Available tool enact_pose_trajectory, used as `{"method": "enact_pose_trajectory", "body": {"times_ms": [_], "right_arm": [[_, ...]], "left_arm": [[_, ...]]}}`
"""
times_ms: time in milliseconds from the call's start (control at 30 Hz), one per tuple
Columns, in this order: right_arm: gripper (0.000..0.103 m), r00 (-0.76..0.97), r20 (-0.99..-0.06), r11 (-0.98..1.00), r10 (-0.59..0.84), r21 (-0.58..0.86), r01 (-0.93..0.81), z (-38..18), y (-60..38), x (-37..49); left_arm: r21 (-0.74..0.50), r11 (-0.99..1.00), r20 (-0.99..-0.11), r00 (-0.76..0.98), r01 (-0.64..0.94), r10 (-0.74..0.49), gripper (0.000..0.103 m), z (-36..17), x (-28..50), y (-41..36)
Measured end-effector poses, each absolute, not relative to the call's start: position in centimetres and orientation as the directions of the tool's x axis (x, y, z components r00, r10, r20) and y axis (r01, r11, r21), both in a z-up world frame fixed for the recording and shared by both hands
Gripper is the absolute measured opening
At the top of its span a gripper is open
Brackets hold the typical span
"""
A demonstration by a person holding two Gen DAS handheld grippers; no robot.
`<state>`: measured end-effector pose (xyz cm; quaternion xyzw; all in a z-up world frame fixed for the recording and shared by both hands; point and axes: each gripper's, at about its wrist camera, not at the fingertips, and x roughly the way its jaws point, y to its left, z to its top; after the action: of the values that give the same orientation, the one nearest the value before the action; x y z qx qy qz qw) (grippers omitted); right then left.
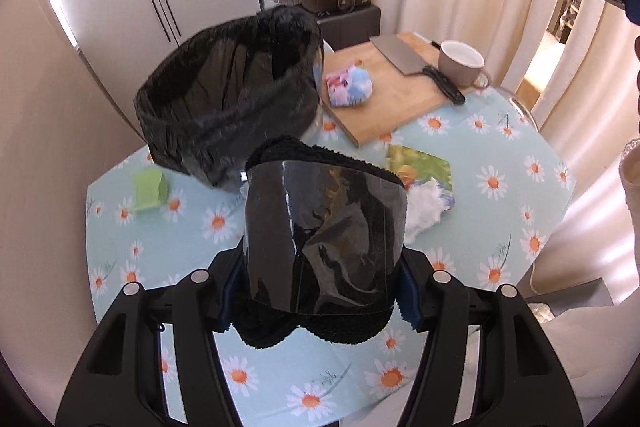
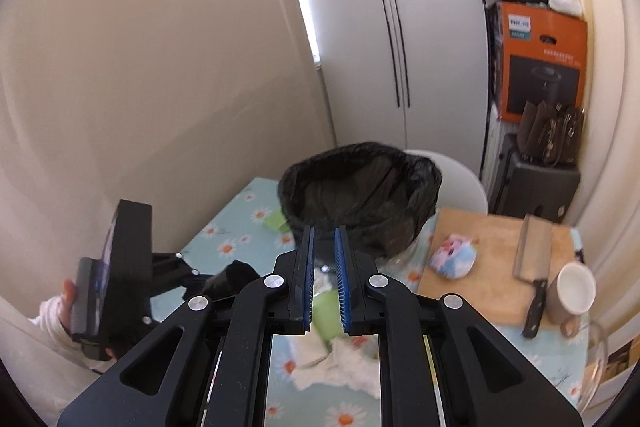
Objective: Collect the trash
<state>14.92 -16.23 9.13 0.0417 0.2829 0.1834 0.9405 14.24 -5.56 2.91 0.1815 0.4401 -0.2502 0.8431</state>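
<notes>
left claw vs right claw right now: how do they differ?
The left claw is clamped on a black fuzzy item with a glossy black band; the right claw holds nothing, a narrow gap showing between its blue pads. The left claw sits low over the table; the right claw is higher, aimed toward the bin with the black bag. Both are black with blue pads.

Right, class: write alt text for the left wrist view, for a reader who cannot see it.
The left gripper clamps a black fuzzy item wrapped in clear plastic above a daisy-print tablecloth, just short of a bin lined with a black bag. Behind it lie crumpled wrappers and tissue, a green packet, and a cutting board carrying a cleaver and mug.
</notes>
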Motion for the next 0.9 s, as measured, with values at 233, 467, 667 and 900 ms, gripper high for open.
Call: {"method": "enact_pose_trajectory", "body": {"times_ms": [233, 467, 667, 900], "right_arm": [[0.012, 0.724, -0.582, 0.927, 0.369, 0.175, -0.332, 6.0, -14.9, 16.4], [0.031, 0.66, -0.66, 0.93, 0.36, 0.201, -0.307, 1.6, -14.6, 16.3], [0.047, 0.596, -0.729, 0.936, 0.336, 0.191, -0.294, -2.5, -14.7, 15.4], [0.057, 0.508, -0.804, 0.934, 0.309, 0.154, -0.324, -8.5, -14.7, 14.3]], "left_arm": [[0.082, 0.808, -0.834, 0.485, 0.583, -0.265, 0.061, 2.6, 16.0, -4.3], [0.083, 0.813, -0.855, 0.46, 0.577, -0.24, 0.061, 1.4, 16.6, -3.3], [0.077, 0.822, -0.862, 0.453, 0.564, -0.23, 0.061, 0.8, 16.3, -2.6], [0.063, 0.845, -0.864, 0.453, 0.531, -0.22, 0.061, -0.2, 15.5, -2.0]]}}
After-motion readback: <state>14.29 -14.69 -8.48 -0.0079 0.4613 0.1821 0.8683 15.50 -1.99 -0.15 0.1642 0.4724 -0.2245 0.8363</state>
